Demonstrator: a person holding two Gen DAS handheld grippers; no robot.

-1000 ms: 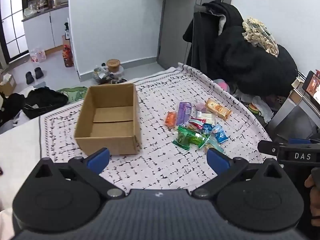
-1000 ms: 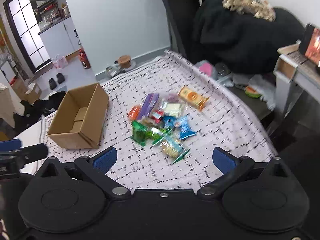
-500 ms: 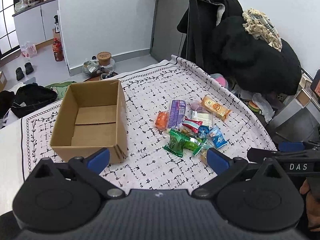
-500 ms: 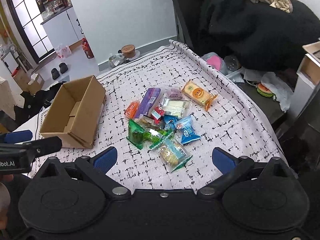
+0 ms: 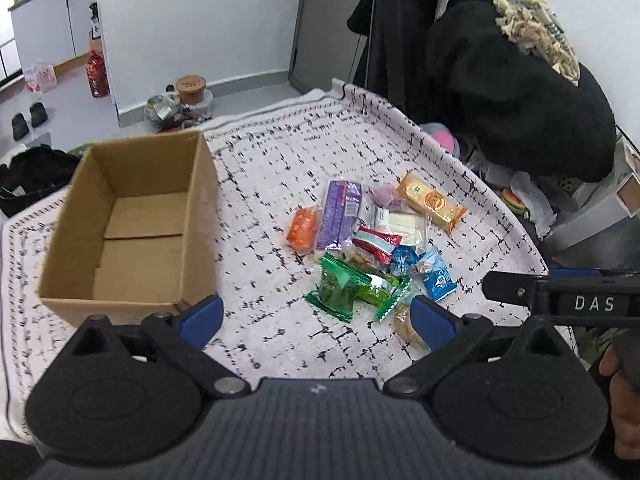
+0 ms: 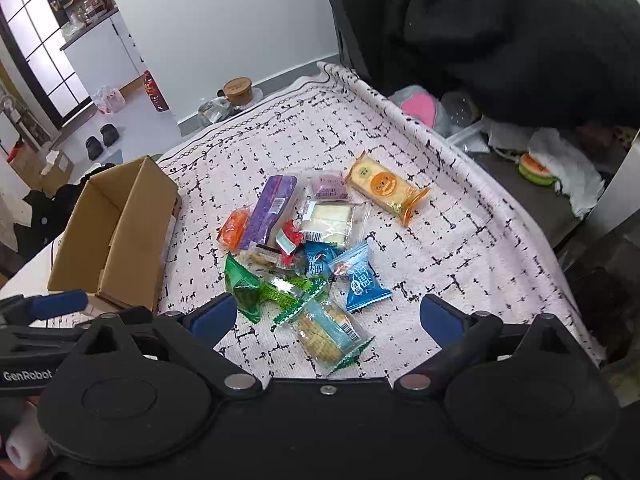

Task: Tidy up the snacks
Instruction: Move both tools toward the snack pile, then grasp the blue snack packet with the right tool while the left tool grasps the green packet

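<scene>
A pile of wrapped snacks lies on the patterned tablecloth [image 5: 280,152]: a purple pack [image 5: 340,212], an orange pack [image 5: 303,228], a yellow-orange biscuit pack [image 5: 432,202], green packs [image 5: 340,292] and blue packs [image 5: 434,276]. An empty open cardboard box [image 5: 132,232] stands left of the pile; it also shows in the right wrist view [image 6: 116,236]. My left gripper [image 5: 316,316] is open and empty, just short of the green packs. My right gripper [image 6: 326,316] is open and empty, over a clear biscuit pack [image 6: 326,330] at the pile's near edge.
Black coats hang on a rack [image 5: 500,80] behind the table's right side. A cup and bags [image 5: 188,96] sit on the floor past the far edge. A low shelf with clutter [image 6: 540,168] stands to the right.
Both grippers have moved forward and down toward the snack pile, which looks larger and closer. The left view has swung so the box sits further left. Both stay open.
</scene>
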